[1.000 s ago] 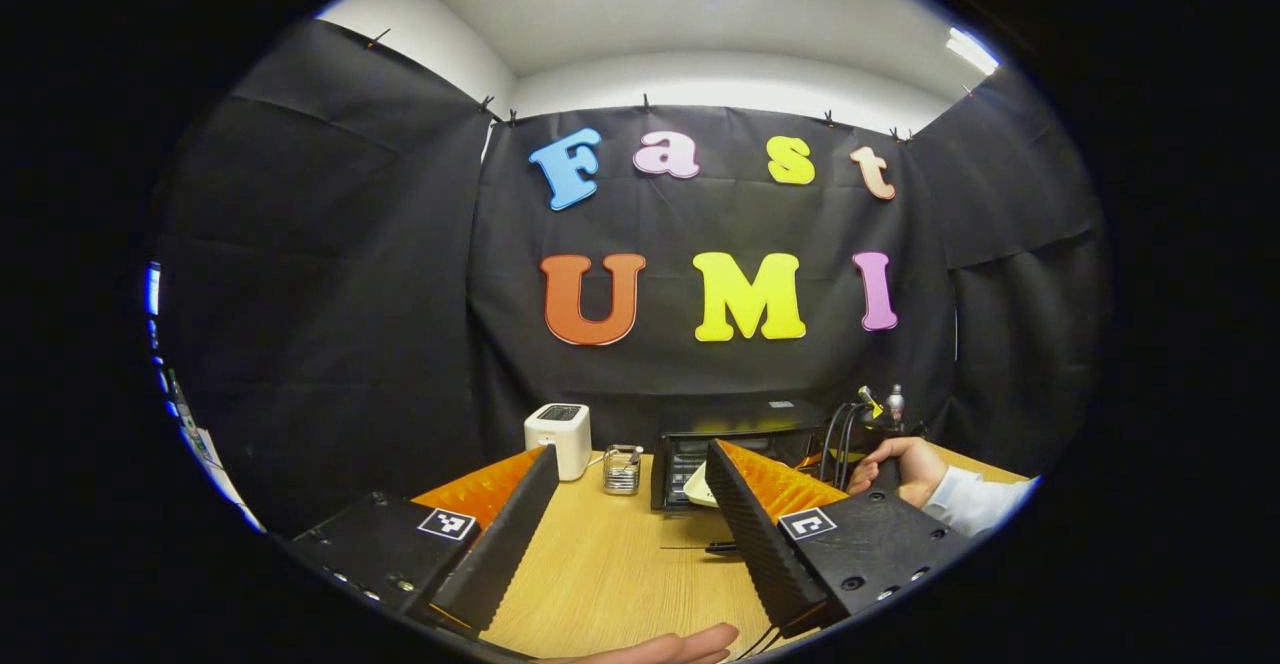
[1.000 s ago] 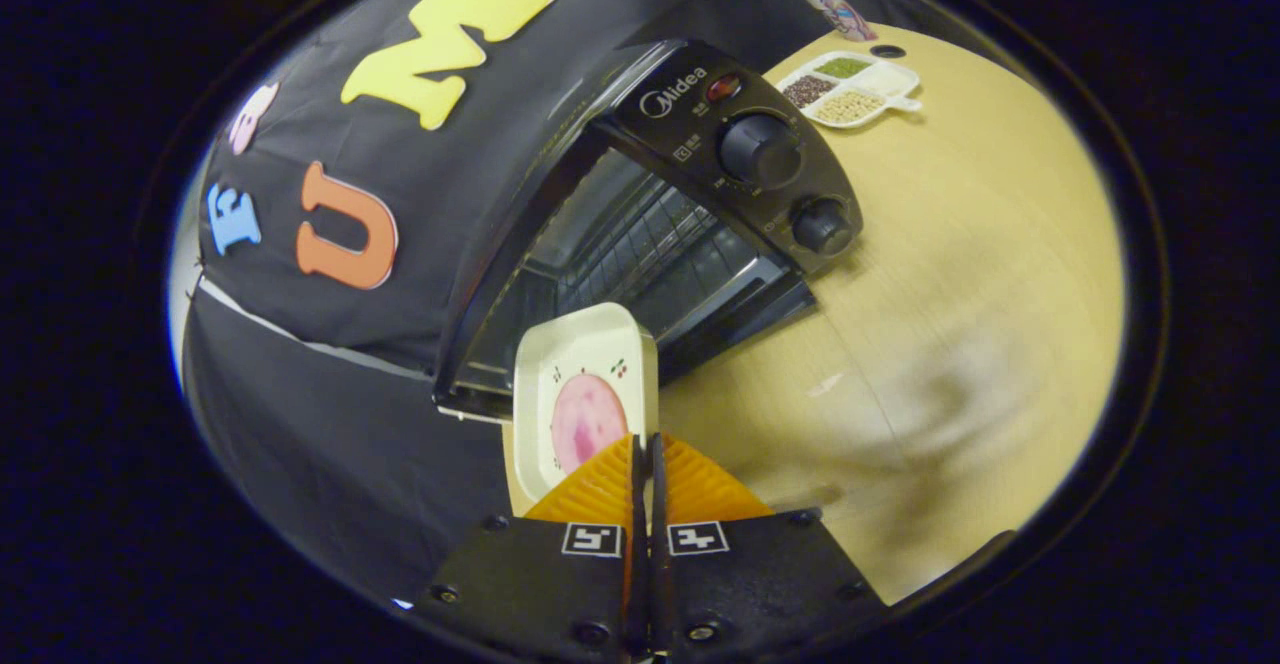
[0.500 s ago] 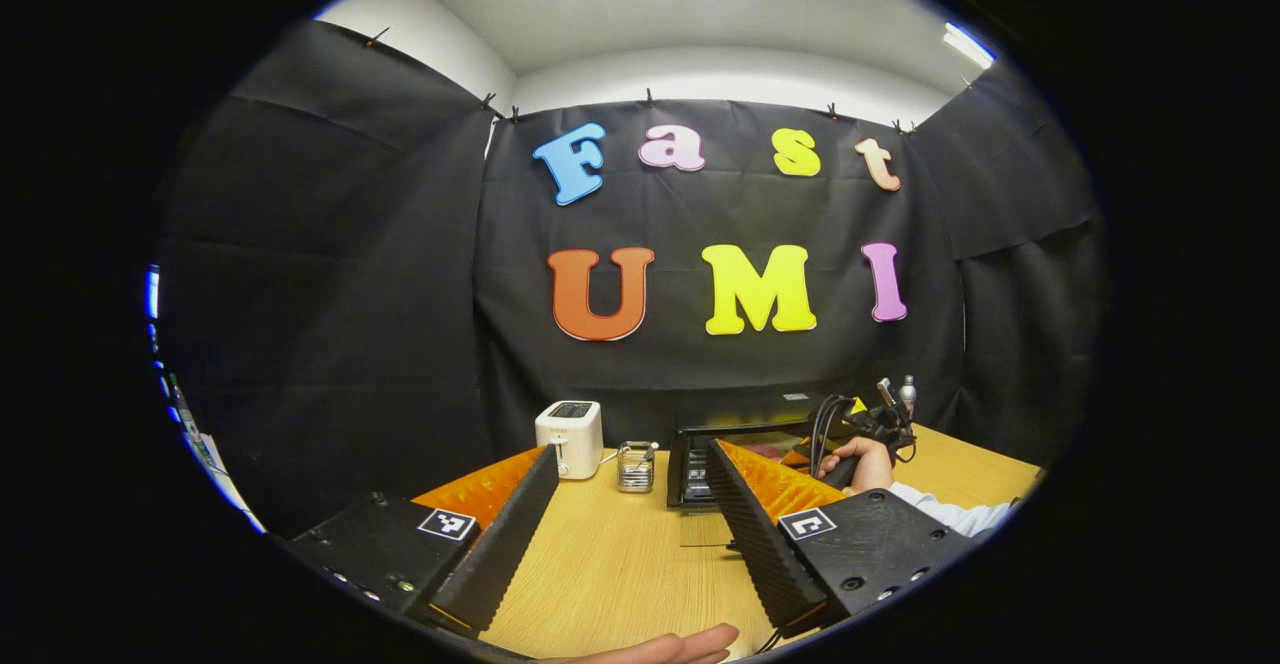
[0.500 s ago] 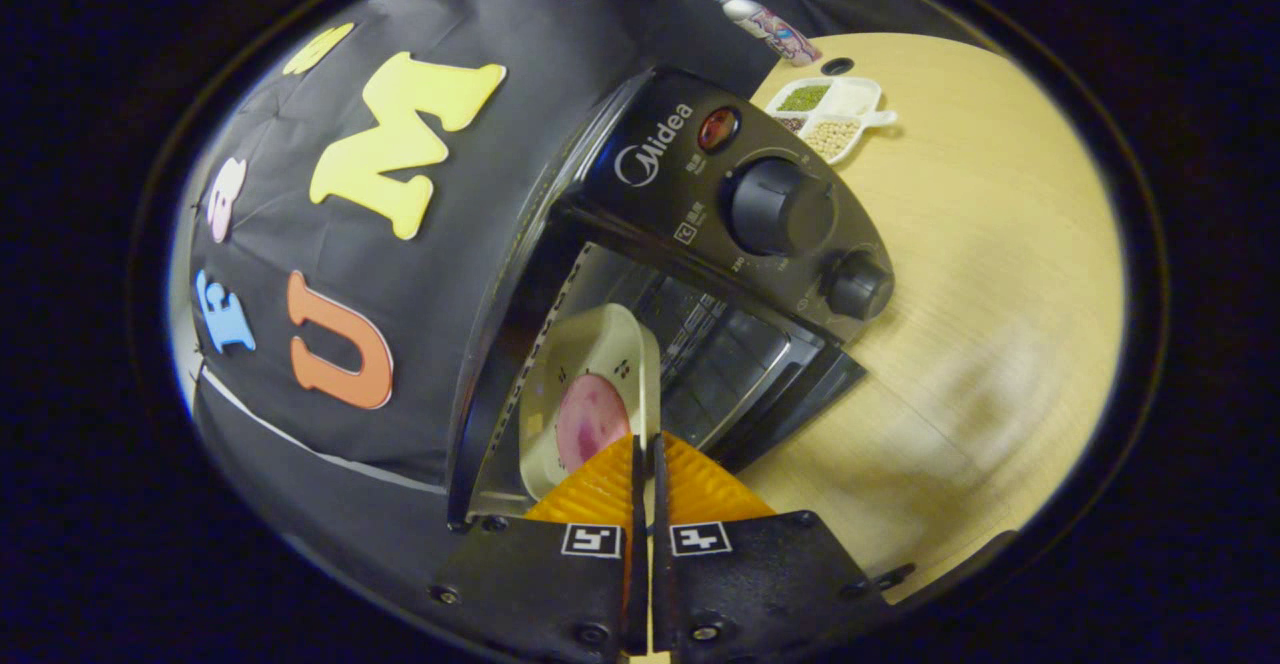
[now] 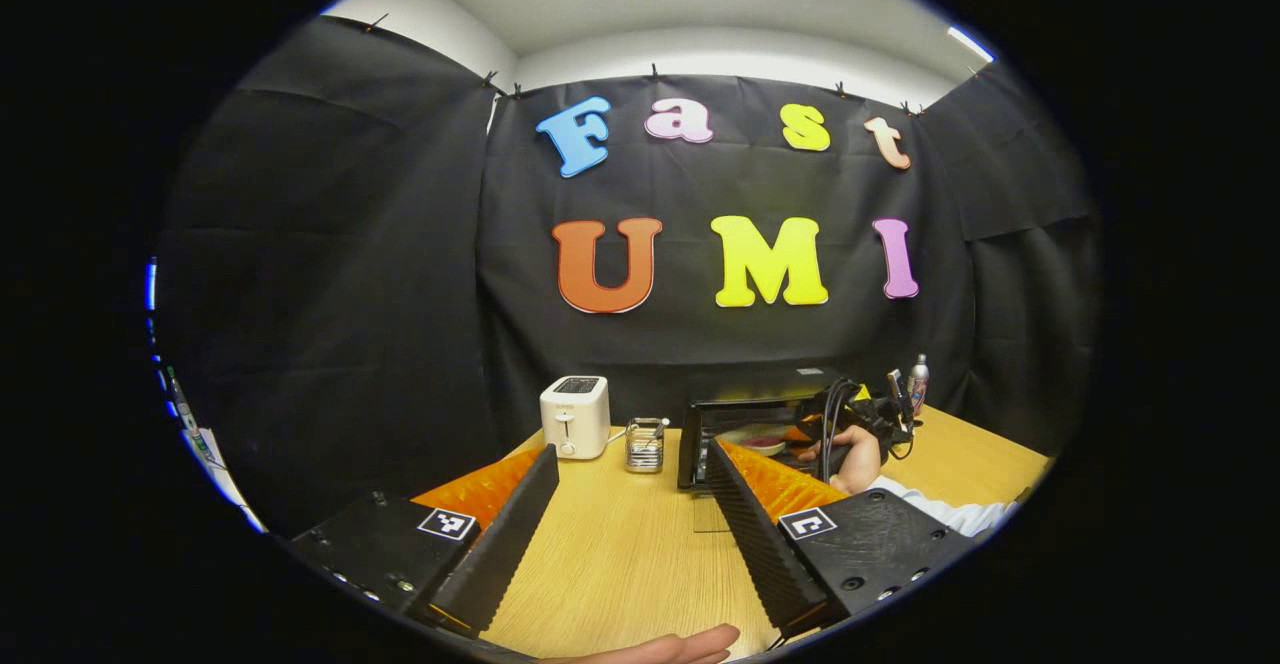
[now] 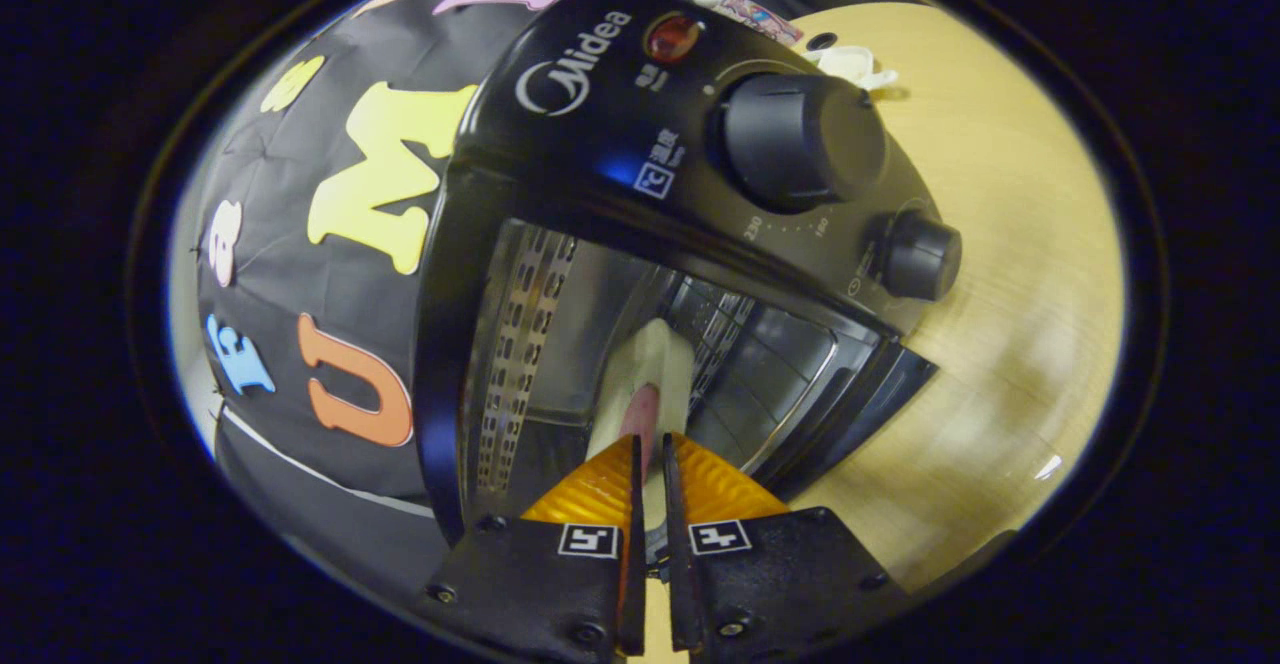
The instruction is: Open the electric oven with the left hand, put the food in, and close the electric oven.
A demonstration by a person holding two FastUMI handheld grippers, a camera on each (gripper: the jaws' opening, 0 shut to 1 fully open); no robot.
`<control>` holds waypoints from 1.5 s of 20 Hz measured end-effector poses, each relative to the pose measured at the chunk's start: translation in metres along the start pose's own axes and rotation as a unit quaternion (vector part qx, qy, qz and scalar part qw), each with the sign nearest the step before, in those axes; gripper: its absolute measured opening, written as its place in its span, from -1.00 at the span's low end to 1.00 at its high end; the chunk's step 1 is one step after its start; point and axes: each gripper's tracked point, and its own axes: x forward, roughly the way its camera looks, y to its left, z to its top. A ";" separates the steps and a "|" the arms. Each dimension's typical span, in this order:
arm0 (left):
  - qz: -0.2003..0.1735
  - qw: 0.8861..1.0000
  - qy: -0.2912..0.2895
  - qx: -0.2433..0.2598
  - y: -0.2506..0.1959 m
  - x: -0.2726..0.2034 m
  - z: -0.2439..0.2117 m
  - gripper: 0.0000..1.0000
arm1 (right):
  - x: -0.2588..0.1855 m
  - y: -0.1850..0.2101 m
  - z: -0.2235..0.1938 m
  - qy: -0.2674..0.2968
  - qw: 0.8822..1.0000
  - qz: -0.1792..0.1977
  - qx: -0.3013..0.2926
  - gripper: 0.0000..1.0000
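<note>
Food plate (image 6: 648,384) inside open oven (image 6: 640,194), right gripper (image 6: 648,464) clamping it.

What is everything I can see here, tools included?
oven: one, black, door open, on the table's far side
plate: one, cream, inside the oven, pink food on it
knobs: two, black, on the oven's panel
toaster: one, white, left of the oven
wire holder: one, metal, between toaster and oven
bottle: one, behind the oven
table: one, light wood
hand: one, holding the far tool at the oven
left tool: open, empty, above the table
right tool: shut on the plate's edge
</note>
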 end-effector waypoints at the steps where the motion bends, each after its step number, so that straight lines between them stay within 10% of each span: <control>1: 0.001 1.000 0.002 0.003 0.000 0.001 -0.001 0.89 | -0.002 0.002 0.002 -0.004 1.000 0.006 -0.008 -0.67; 13: -0.012 1.000 -0.001 0.001 -0.024 -0.020 0.012 0.89 | -0.073 0.010 0.009 -0.061 0.987 0.025 -0.147 -0.06; 16: -0.014 1.000 -0.004 0.004 -0.031 -0.026 0.018 0.89 | -0.095 0.019 0.003 -0.053 0.977 0.045 -0.199 0.40; 20: -0.006 1.000 0.003 0.007 -0.034 -0.029 0.013 0.89 | -0.126 0.021 0.014 -0.092 0.946 0.048 -0.306 0.84; 30: -0.018 0.999 0.050 0.004 -0.053 -0.013 -0.013 0.89 | -0.262 0.058 0.042 -0.153 0.863 0.077 -0.476 0.90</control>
